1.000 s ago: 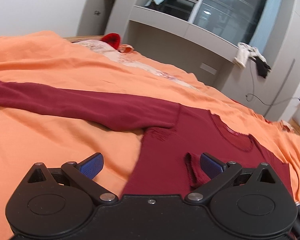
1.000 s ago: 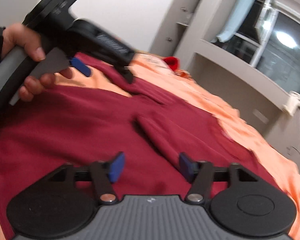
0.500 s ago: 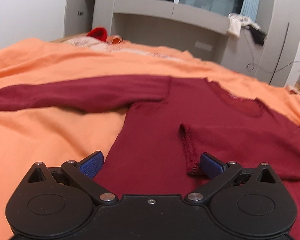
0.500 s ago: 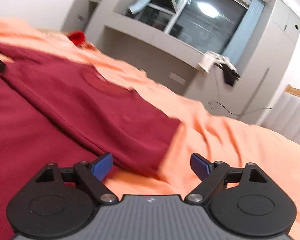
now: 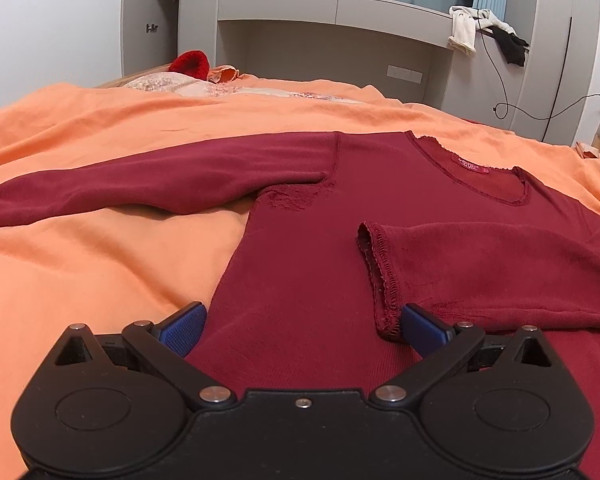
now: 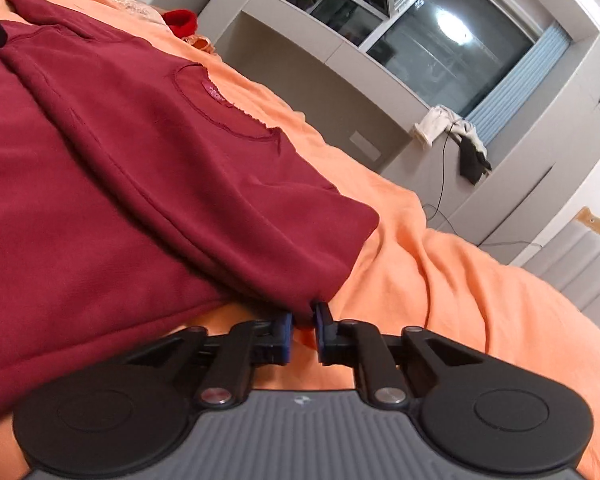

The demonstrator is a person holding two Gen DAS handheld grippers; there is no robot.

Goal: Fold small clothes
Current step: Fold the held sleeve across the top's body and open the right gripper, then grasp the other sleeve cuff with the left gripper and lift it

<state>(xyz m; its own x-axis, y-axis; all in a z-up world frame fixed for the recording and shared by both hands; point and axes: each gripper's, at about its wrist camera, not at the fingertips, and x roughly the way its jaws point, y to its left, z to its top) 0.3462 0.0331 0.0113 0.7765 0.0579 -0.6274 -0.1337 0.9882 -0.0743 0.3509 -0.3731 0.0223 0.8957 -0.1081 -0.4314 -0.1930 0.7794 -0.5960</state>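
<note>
A dark red long-sleeved top (image 5: 320,264) lies flat on the orange bedspread (image 5: 80,272). Its left sleeve (image 5: 152,184) stretches out to the left. Its right sleeve (image 5: 480,268) is folded across the chest, cuff near the middle. My left gripper (image 5: 300,330) is open low over the top's body, its right finger beside the folded cuff. In the right wrist view my right gripper (image 6: 302,326) is shut on the folded shoulder edge of the top (image 6: 160,168), at its right side.
The orange bedspread (image 6: 460,288) spreads all around the top. A red item (image 5: 190,63) and a patterned pillow (image 5: 172,82) lie at the bed's far end. Grey built-in shelves (image 5: 340,12) and a wall with a hanging cable (image 5: 500,92) stand beyond.
My right gripper swung from over the chest to the top's right edge and closed on the folded shoulder. My left gripper stayed open and levelled over the body.
</note>
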